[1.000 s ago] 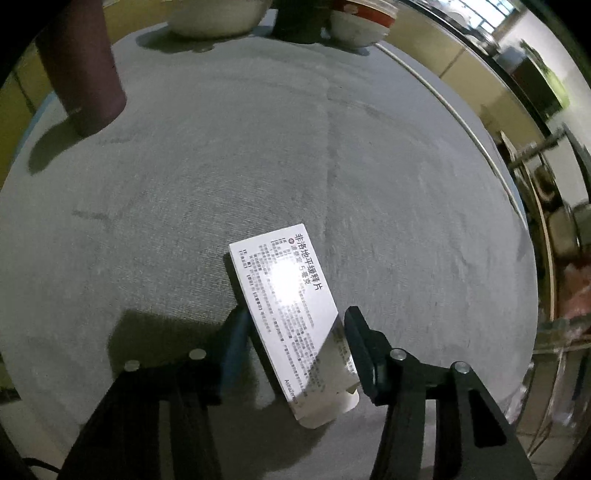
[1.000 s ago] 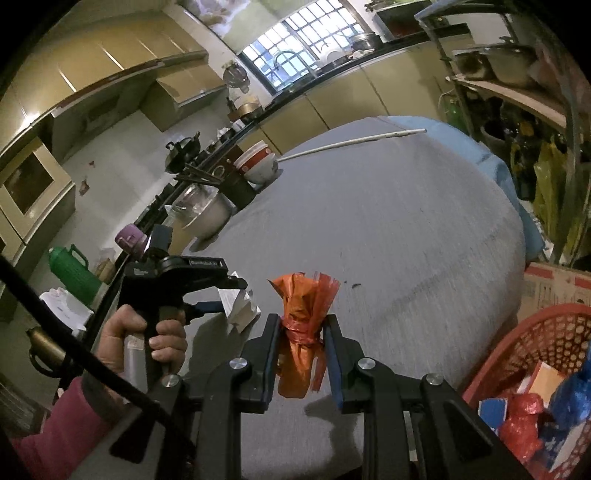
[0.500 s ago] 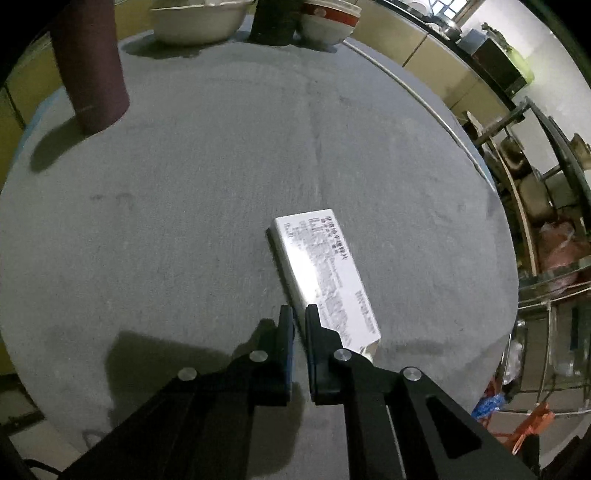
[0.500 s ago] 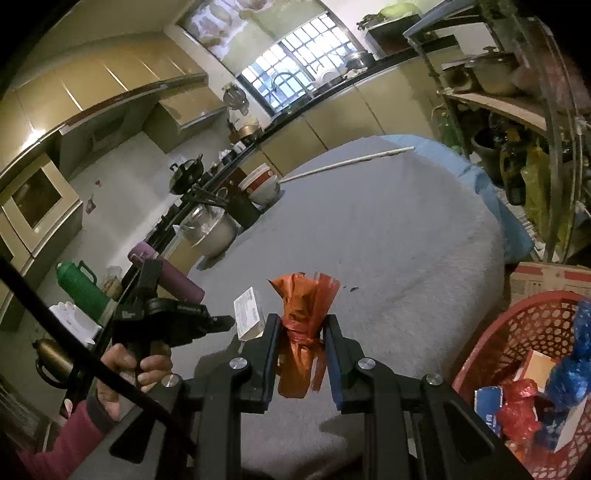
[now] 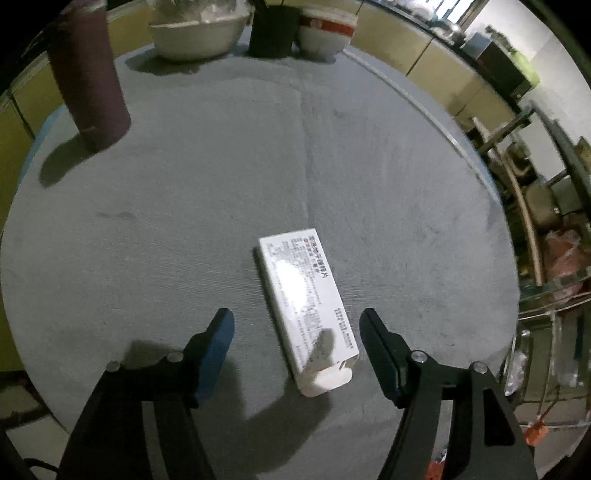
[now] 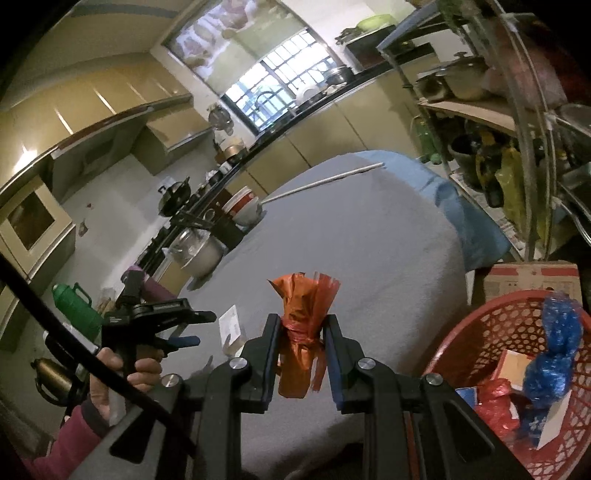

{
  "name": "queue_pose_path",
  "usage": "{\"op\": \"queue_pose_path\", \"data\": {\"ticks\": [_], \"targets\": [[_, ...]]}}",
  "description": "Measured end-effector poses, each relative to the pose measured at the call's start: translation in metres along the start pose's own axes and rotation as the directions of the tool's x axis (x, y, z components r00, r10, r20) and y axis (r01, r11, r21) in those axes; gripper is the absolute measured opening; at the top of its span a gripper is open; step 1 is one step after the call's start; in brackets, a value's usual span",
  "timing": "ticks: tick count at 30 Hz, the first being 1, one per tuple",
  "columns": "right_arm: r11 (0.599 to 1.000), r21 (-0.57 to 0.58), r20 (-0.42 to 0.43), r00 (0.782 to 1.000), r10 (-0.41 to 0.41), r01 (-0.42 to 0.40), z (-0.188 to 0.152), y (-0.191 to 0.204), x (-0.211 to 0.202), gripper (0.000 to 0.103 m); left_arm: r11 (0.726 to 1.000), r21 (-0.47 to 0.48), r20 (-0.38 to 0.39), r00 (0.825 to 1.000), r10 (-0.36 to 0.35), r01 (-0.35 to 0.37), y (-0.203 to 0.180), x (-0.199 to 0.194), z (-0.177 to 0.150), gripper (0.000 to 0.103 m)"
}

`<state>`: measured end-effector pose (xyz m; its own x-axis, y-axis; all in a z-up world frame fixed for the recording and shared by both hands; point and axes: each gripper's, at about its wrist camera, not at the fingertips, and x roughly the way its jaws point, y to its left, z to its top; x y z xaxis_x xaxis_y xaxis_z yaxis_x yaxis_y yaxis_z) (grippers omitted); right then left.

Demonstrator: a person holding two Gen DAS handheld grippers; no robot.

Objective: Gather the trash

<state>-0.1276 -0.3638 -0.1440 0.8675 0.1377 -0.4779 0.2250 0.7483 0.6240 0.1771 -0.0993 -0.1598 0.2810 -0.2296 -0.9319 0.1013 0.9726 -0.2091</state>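
A white printed carton (image 5: 308, 306) lies flat on the grey tablecloth (image 5: 221, 184). My left gripper (image 5: 297, 325) is open, its fingers either side of the carton's near end and apart from it. The carton also shows small in the right wrist view (image 6: 231, 326), beside the left gripper (image 6: 184, 338). My right gripper (image 6: 302, 334) is shut on a knotted orange plastic bag (image 6: 301, 332), held above the table's near edge. A red mesh basket (image 6: 476, 332) with trash stands low at the right.
A maroon cylinder (image 5: 90, 74) stands at the table's far left. A white bowl (image 5: 195, 31), a black cup (image 5: 271, 31) and a red-and-white bowl (image 5: 325, 35) line the far edge. A cardboard box (image 6: 532, 280) and metal shelving (image 6: 517, 110) stand right of the table.
My left gripper shut beside the carton half a second ago and has since opened wide and drawn back. My right gripper has lifted with the orange bag, nearer the basket.
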Motion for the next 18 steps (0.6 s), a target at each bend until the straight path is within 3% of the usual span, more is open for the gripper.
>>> {"op": "queue_pose_path", "data": {"ticks": [8, 12, 13, 14, 15, 18], "targets": [[0.999, 0.037, 0.004, 1.0, -0.014, 0.014, 0.001, -0.021, -0.007, 0.025, 0.996, 0.011, -0.049, 0.995, 0.084, -0.083, -0.027, 0.034, -0.004, 0.071], [0.999, 0.052, -0.002, 1.0, -0.015, 0.015, -0.001, -0.028, -0.006, 0.025, 0.992, 0.054, -0.014, 0.993, 0.117, -0.116, -0.036, 0.039, -0.009, 0.071], [0.999, 0.05, -0.002, 1.0, -0.015, 0.015, -0.001, -0.029, -0.007, 0.025, 0.992, 0.059, -0.005, 0.993, 0.116, -0.115, -0.037, 0.039, -0.011, 0.069], [0.999, 0.048, -0.003, 1.0, -0.016, 0.016, -0.002, -0.029, -0.007, 0.025, 0.991, 0.063, 0.0, 0.993, 0.122, -0.121, -0.038, 0.038, -0.012, 0.058], [0.999, 0.047, -0.004, 1.0, -0.015, 0.015, -0.002, -0.029, -0.007, 0.025, 0.986, 0.077, 0.012, 0.989, 0.148, -0.149, -0.038, 0.036, -0.012, 0.054], [0.999, 0.046, -0.004, 1.0, -0.013, 0.014, -0.003, -0.028, -0.008, 0.025, 0.988, 0.09, 0.015, 0.992, 0.127, -0.127, -0.035, 0.032, -0.016, 0.051]]}}
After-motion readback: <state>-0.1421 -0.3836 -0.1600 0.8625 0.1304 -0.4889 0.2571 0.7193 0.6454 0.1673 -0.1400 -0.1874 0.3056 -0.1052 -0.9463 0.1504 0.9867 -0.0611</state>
